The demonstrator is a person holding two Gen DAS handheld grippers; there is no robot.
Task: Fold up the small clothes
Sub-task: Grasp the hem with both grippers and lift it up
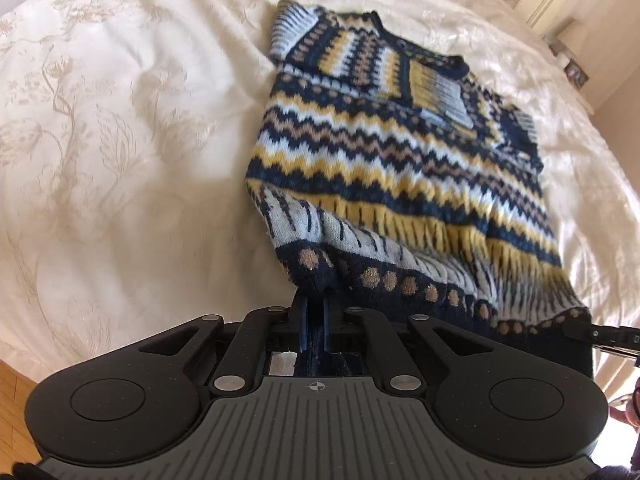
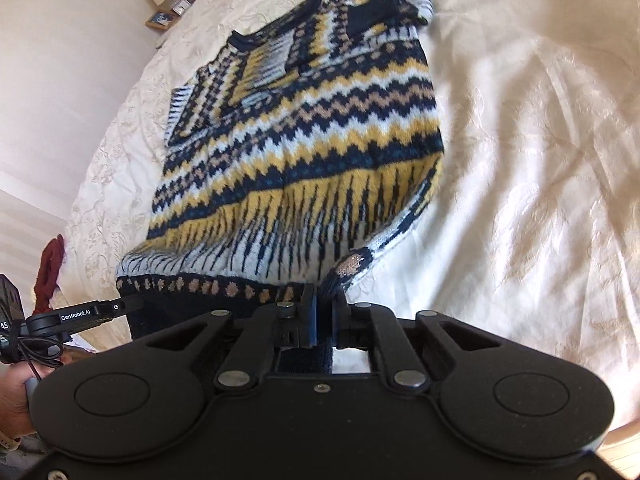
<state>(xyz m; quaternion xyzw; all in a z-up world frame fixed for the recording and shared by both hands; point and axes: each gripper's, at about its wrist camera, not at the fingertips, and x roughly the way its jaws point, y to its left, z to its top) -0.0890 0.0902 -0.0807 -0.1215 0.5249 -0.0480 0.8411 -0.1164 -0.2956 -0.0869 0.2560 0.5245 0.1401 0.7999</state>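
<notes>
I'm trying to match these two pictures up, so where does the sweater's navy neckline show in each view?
Left wrist view: the navy neckline sits upper centre-right, at the sweater's far end.
Right wrist view: the navy neckline sits upper centre-left, also at the far end.
Shared landmark: the dotted navy hem, which both grippers pinch.

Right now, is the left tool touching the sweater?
Touching. The left wrist view shows the left tool shut on the sweater, its navy hem pinched between the fingers.
</notes>
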